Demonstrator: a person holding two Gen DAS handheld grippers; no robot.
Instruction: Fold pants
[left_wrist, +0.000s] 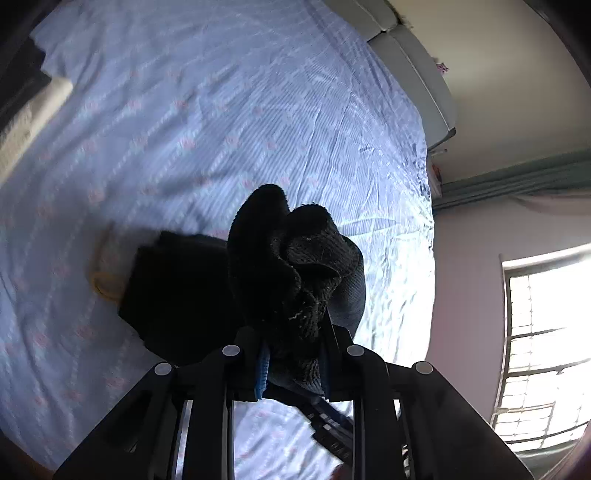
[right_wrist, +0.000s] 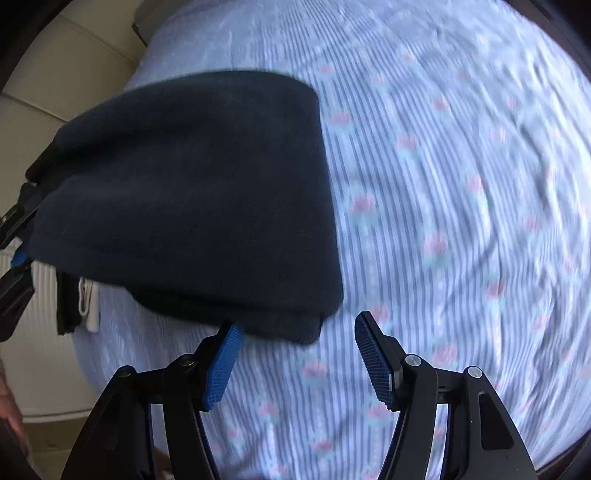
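The dark pants (right_wrist: 192, 199) lie folded into a thick stack on the bed (right_wrist: 461, 184), near its left edge in the right wrist view, where the striped, flower-printed sheet curves down toward the floor. To the stack's right the sheet runs bare and wide.

The right gripper (right_wrist: 295, 354) hovers just short of the stack's near edge, its blue-padded fingers (right_wrist: 223, 369) spread apart with nothing between them.

The left gripper (left_wrist: 293, 365) has its fingers clamped on a bunched fold of the dark cloth, which rises in front of the lens and hides much of the stack behind it.

Only the left wrist view shows the window (left_wrist: 546, 350) and the wall beside the bed; a yellowish object (left_wrist: 105, 273) beside the dark fabric is too blurred to identify. The left gripper is cut off at the right view's left border.
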